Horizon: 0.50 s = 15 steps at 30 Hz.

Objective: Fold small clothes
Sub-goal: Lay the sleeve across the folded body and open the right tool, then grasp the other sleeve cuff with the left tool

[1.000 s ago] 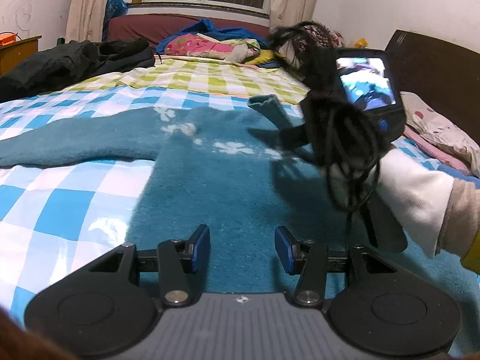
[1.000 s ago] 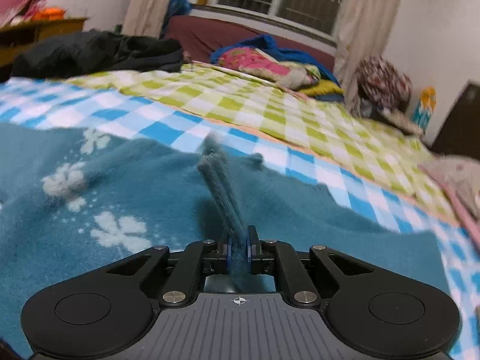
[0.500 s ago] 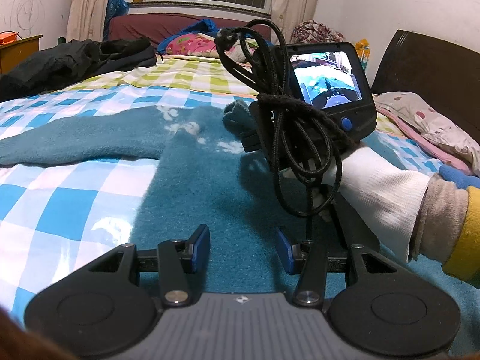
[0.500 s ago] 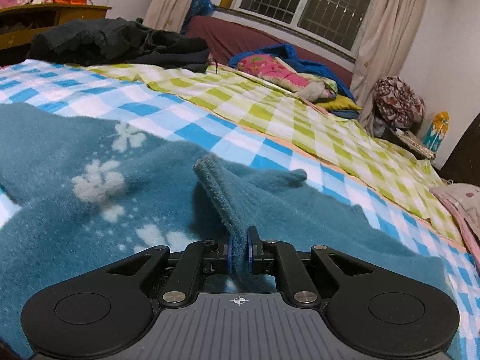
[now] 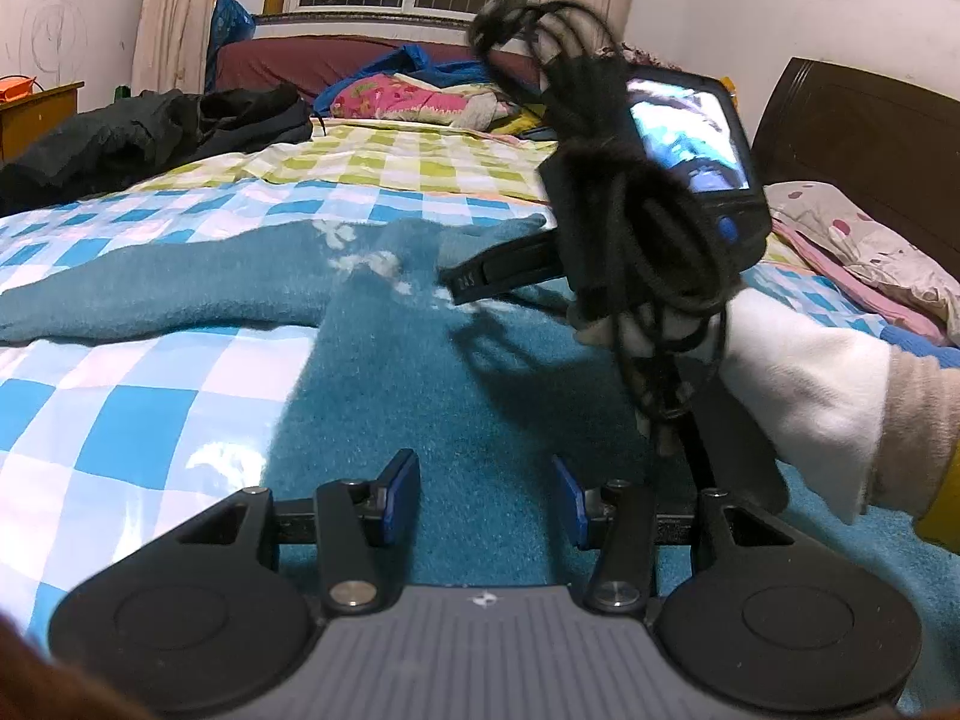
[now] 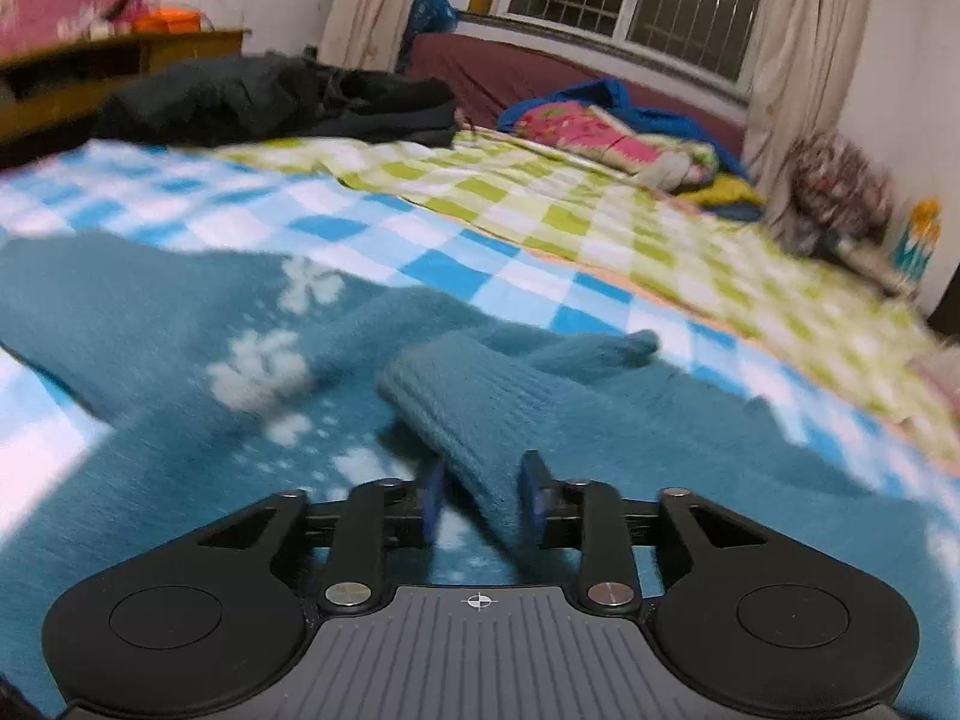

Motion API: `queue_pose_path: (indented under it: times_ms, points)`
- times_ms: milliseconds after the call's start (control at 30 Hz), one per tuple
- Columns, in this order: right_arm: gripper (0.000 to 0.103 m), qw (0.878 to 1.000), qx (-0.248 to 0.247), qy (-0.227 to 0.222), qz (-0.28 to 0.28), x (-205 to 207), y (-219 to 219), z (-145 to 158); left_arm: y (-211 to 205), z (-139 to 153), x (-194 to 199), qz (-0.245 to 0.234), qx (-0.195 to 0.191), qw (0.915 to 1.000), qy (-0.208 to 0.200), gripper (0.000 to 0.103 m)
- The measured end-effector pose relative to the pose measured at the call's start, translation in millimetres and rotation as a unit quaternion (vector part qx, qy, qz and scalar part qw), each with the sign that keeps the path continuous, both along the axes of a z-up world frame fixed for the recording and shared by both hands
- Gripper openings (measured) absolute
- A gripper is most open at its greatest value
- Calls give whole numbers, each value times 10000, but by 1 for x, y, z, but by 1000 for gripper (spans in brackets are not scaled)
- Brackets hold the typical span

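Right gripper (image 6: 478, 501) now parted, having let go the sleeve (image 6: 474, 402) onto the sweater (image 6: 690, 480) body on the bed (image 6: 456, 264); left gripper (image 5: 486, 492) open, idle; one fold apparently laid.

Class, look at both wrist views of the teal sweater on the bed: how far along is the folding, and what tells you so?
Early stage. Done: the teal sweater lies spread on the checked bedsheet, and its cuff is brought over the body. In hand: the right gripper has its jaws apart with the cuff between them. Left: the other sleeve lies stretched out, and the open left gripper holds nothing.
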State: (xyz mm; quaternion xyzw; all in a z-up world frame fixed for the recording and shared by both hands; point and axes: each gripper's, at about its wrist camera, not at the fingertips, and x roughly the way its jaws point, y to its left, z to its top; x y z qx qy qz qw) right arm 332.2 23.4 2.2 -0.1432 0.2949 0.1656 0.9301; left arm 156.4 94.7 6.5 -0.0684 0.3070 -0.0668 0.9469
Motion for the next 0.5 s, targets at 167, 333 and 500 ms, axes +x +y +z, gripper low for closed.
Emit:
queue_pose_path:
  times_ms: [167, 333, 500]
  points:
    - [39, 9996, 185, -21, 213, -19, -3, 11, 0, 1, -1, 12, 49, 10000, -39, 53]
    - [39, 9998, 205, -11, 4, -36, -23, 16, 2, 1, 0, 85, 132, 9999, -46, 53]
    - [38, 9998, 21, 116, -171, -50, -38, 5, 5, 2, 1, 177, 138, 9997, -26, 53]
